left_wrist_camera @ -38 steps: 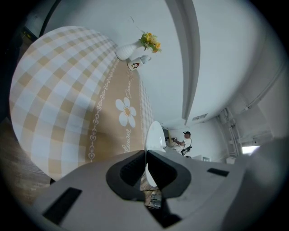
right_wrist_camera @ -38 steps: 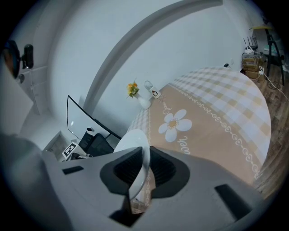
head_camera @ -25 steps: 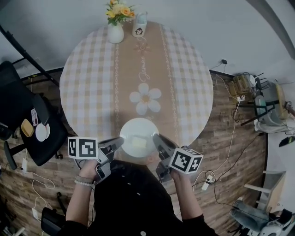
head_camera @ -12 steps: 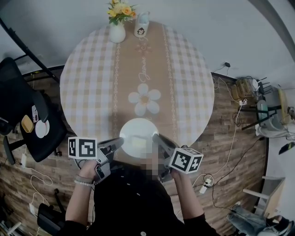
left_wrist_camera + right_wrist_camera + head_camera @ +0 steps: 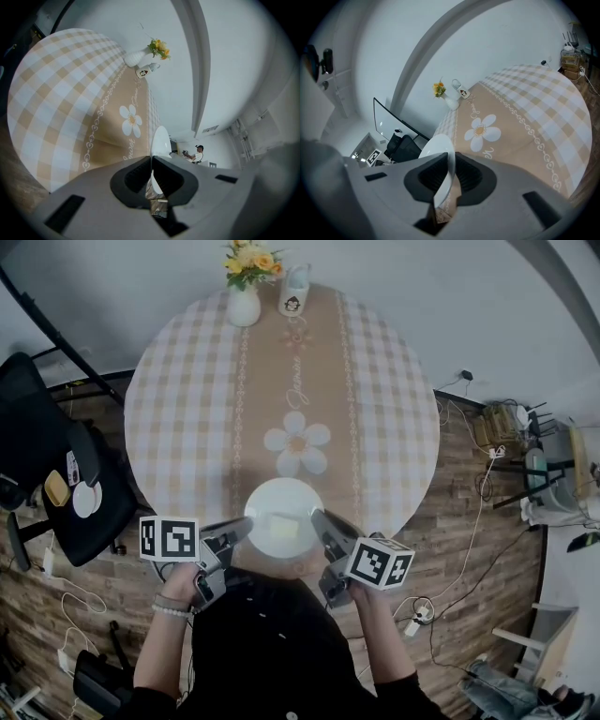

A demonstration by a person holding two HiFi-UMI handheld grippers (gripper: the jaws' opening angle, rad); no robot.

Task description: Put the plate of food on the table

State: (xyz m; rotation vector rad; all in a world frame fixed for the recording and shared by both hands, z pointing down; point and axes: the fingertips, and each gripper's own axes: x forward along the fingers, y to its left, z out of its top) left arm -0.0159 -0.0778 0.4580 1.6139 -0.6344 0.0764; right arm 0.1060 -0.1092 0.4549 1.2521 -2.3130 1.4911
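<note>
While a black chair [image 5: 37, 451] stands on the wooden floor [image 5: 464, 521] off the left side, with a small white disc [image 5: 86, 501] and a yellow piece [image 5: 56, 489] lying on it, the round counter [image 5: 178, 399] fills the middle of the head view under a beige and white checked cloth. Low at its near edge, the left claw [image 5: 245, 525], held in the person's left hand [image 5: 180, 585] with a bead bracelet at the wrist, reaches in from the left. The left gripper view shows its jaws pressed together on the thin rim of the white plate [image 5: 283, 514], seen edge-on between the pads. The plate sits over the near rim of the counter, just below the cloth's white daisy print [image 5: 297, 448], and a pale yellow block of food [image 5: 281, 527] lies on it. Whether the plate rests on the cloth or is held just above it cannot be told. Far across the counter, at its back edge, a white vase [image 5: 245, 307] of yellow and orange flowers stands just left of a small white cup [image 5: 293, 292] with a dark print. The right claw [image 5: 317, 517] comes in from the right, its marker cube tilted toward the camera. The right gripper view shows its jaws likewise clamped on the plate's opposite rim. Further right, cables [image 5: 469, 549] trail over the floor to a power strip [image 5: 413, 621].
</note>
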